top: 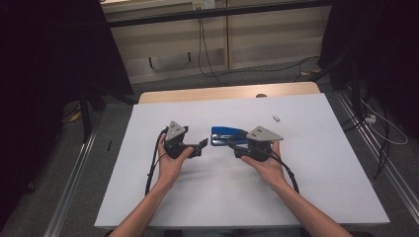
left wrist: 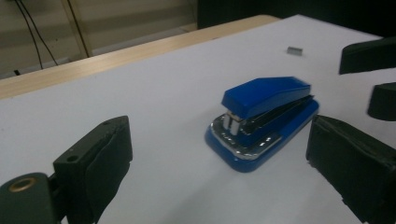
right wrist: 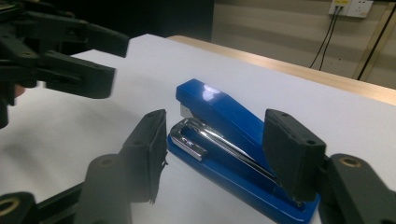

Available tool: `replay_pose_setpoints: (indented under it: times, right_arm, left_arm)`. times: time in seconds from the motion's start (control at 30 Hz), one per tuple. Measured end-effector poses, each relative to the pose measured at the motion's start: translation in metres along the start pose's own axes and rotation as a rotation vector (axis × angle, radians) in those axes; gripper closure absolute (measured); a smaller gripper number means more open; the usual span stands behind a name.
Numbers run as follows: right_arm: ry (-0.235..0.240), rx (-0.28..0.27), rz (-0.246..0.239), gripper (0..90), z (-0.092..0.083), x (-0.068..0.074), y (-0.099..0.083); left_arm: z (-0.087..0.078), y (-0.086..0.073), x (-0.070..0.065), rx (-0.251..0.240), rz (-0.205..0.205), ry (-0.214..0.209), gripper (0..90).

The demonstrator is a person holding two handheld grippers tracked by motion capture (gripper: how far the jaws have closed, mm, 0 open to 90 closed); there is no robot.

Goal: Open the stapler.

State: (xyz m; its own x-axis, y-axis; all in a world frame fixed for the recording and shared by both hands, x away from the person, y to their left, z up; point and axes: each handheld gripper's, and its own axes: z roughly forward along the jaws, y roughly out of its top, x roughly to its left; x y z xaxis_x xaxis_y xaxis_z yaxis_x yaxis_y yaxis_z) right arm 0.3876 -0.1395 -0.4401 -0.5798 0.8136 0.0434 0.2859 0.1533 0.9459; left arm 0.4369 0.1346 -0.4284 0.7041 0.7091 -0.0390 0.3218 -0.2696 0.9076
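Both grippers are seen in the high view flanking a blue stapler (top: 228, 136) that lies near the middle of the white table (top: 316, 168): the left gripper (top: 201, 146) at its left, the right gripper (top: 232, 144) at its right end. The stapler's long axis runs left to right.

From the left gripper view, that gripper's jaws are held wide apart with nothing between them; the stapler (left wrist: 261, 119) lies ahead on the table, its chrome mouth turned toward this gripper. A small strip of staples (left wrist: 294, 50) lies farther off.

From the right gripper view, the jaws straddle the stapler's (right wrist: 224, 135) hinged end, partly closed, the pads apparently not yet pressing. The stapler is judged rigid and fairly weighty, with glossy, slippery plastic; a hold across the flat sides of the base is judged safer than on the sprung top arm.
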Motion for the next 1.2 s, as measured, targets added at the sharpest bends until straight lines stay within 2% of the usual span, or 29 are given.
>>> replay_pose_setpoints:
  times: [0.03,0.07,0.1,0.13,0.2,0.27,0.3,0.33,0.37,0.4,0.43,0.47,0.5,0.63,0.67,0.7,0.73,0.83,0.87,1.0,1.03,1.07,1.17,1.2]
  right_arm:
    - [0.0,0.0,0.0,41.0,0.0,0.0,0.0]
    - [0.009,0.004,-0.013,46.2,0.004,0.0,0.003]
    - [0.009,0.004,-0.013,46.2,0.004,0.0,0.003]
    - [0.025,-0.003,-0.007,55.0,0.006,0.001,0.005]
    - [0.03,-0.01,-0.003,61.7,0.008,0.001,0.006]
    - [0.036,-0.001,-0.006,64.3,0.008,0.001,0.005]
    - [0.047,0.025,-0.028,69.4,0.009,0.0,0.003]
    - [0.053,0.04,-0.032,71.7,0.01,0.0,0.002]
    - [0.053,0.04,-0.032,71.7,0.01,0.0,0.002]
    - [0.067,0.055,-0.032,78.3,0.011,0.001,0.0]
    - [0.067,0.055,-0.032,78.3,0.011,0.001,0.0]
    - [0.074,0.057,-0.042,86.7,0.012,0.002,-0.001]
    - [0.074,0.051,-0.05,90.0,0.012,0.003,0.0]
    - [0.08,0.055,-0.05,90.0,0.013,0.005,-0.001]
    - [0.091,0.075,-0.034,90.0,0.014,0.005,-0.002]
    - [0.091,0.075,-0.034,90.0,0.014,0.005,-0.002]
    - [0.093,0.082,-0.032,90.0,0.016,0.004,-0.004]
    - [0.09,0.084,-0.029,90.0,0.017,0.002,-0.004]
    - [0.088,0.087,-0.031,90.0,0.018,0.001,-0.004]
    - [0.086,0.097,-0.025,90.0,0.018,-0.001,-0.004]
    - [0.092,0.1,-0.018,90.0,0.018,-0.001,-0.003]
    - [0.096,0.108,-0.011,90.0,0.018,-0.003,-0.002]
    - [0.097,0.113,-0.023,90.0,0.019,-0.004,0.0]
    - [0.098,0.127,-0.035,90.0,0.021,-0.003,0.001]
  left_arm:
    - [0.004,0.001,0.001,0.013,0.015,0.008,7.3]
    - [0.012,0.004,0.002,0.016,0.021,0.009,7.4]
    - [0.012,0.004,0.002,0.016,0.021,0.009,7.3]
    - [0.015,0.005,0.003,0.023,0.024,0.004,7.3]
    - [0.02,0.005,0.002,0.012,0.023,-0.004,7.3]
    - [0.02,0.004,0.003,0.015,0.021,-0.009,7.0]
    - [0.02,0.004,0.003,0.02,0.023,-0.01,6.9]
    - [0.019,0.004,0.003,0.026,0.038,0.007,6.9]
    - [0.019,0.004,0.003,0.026,0.038,0.007,6.8]
    - [0.017,0.004,0.004,0.03,0.038,0.006,6.7]
    - [0.017,0.004,0.004,0.03,0.038,0.006,6.5]
    - [0.017,0.004,0.004,0.036,0.047,0.008,6.2]
    - [0.018,0.004,0.004,0.042,0.052,0.011,6.0]
    - [0.02,0.003,0.002,0.062,0.039,0.032,6.2]
    - [0.02,0.003,0.001,0.067,0.032,0.036,11.5]
    - [0.02,0.002,0.001,0.069,0.018,0.026,11.5]
    - [0.02,0.002,0.001,0.073,0.004,0.018,21.7]
    - [0.02,0.002,0.001,0.074,-0.002,0.018,32.4]
    - [0.021,0.0,0.0,0.05,-0.034,0.01,39.1]
    - [0.024,-0.001,-0.003,0.064,-0.031,0.006,53.8]
    - [0.025,-0.002,-0.004,0.066,-0.037,-0.003,53.8]
    - [0.028,-0.002,-0.006,0.077,-0.03,-0.019,60.8]
    - [0.03,-0.003,-0.008,0.074,-0.029,-0.034,71.7]
    - [0.032,-0.003,-0.008,0.076,-0.042,-0.054,75.3]
